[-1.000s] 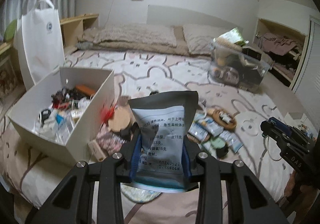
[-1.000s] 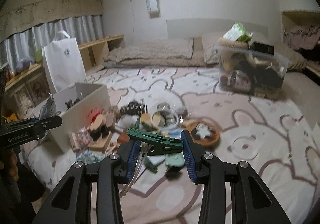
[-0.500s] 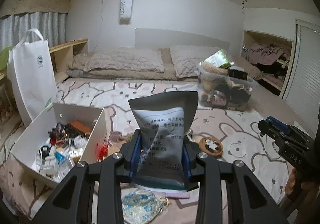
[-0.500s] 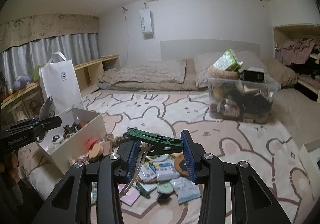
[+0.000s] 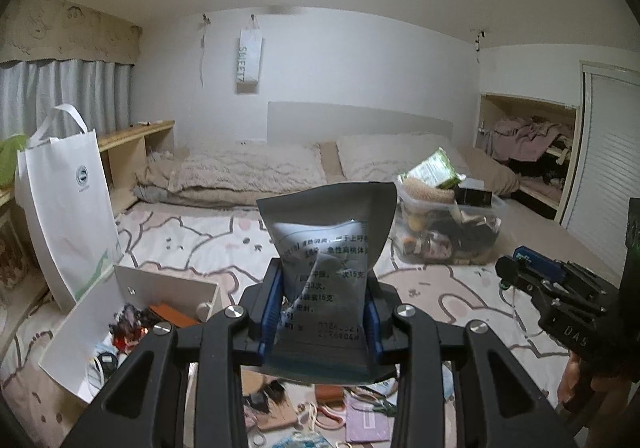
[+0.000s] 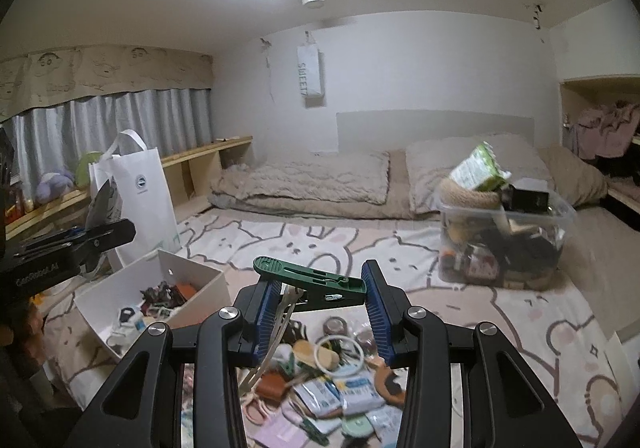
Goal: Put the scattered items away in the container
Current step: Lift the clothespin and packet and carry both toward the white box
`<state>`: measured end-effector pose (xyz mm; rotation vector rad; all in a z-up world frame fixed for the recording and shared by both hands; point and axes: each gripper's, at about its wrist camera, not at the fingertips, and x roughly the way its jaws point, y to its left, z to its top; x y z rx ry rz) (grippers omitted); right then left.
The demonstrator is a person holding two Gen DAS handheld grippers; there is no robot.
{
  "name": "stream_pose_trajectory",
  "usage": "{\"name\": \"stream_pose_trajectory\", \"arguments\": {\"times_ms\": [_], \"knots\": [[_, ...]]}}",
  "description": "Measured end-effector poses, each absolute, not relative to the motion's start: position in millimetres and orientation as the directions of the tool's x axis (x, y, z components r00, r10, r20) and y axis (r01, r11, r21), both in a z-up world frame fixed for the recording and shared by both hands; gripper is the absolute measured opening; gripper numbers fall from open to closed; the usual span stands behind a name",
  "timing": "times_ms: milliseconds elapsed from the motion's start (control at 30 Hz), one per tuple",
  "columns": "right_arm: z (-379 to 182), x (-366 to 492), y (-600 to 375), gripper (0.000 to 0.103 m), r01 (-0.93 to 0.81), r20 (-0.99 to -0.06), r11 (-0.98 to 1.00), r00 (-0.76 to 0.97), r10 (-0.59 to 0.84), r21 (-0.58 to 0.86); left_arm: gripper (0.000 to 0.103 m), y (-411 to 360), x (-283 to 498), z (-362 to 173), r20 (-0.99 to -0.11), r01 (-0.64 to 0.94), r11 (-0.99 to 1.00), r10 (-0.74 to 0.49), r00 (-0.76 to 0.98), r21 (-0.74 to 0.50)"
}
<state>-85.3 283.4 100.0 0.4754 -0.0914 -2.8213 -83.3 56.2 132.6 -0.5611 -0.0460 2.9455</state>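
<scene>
My left gripper (image 5: 323, 314) is shut on a grey medicine sachet (image 5: 326, 248) with printed text, held upright in the air. My right gripper (image 6: 320, 314) is shut on a green clothes peg (image 6: 310, 280), lying crosswise between the pads, with pale cords hanging below it. The white open box (image 5: 160, 288) sits on the bed at lower left, partly filled with small items; it also shows in the right wrist view (image 6: 192, 280). Scattered items (image 6: 332, 380) lie on the bedspread under the right gripper. The left gripper shows at the left edge of the right wrist view (image 6: 80, 240).
A white tote bag (image 5: 64, 199) stands left of the box. A clear plastic bin (image 5: 448, 232) full of things sits on the bed at the right. Pillows and a blanket (image 5: 248, 175) lie at the far end. A closet shelf (image 5: 528, 151) is at the right.
Both grippers have risen and tilted upward with their loads; the bed and scattered items have dropped low in both views, and the ceiling now shows.
</scene>
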Motion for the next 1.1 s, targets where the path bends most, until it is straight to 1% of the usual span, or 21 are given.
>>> {"name": "stream_pose_trajectory", "arguments": {"times_ms": [433, 700, 1100], "knots": [[115.7, -118.2, 230.3, 0.042, 0.357, -0.301, -0.925, -0.874, -0.381, 0.133, 0.035, 13.7, -98.7, 148.2, -0.322, -0.091, -0.994, 0.103, -0.941, -0.054], [110.5, -142.4, 194.1, 0.042, 0.408, -0.317, -0.902, -0.845, -0.431, 0.142, 0.035, -22.9, -115.4, 139.5, -0.341, -0.022, -0.998, 0.041, -0.939, -0.062], [99.7, -172.4, 145.0, 0.042, 0.482, -0.359, -0.863, -0.786, -0.503, 0.154, 0.035, -82.4, -124.8, 112.7, -0.401, 0.1, -0.991, -0.056, -0.914, -0.089]]}}
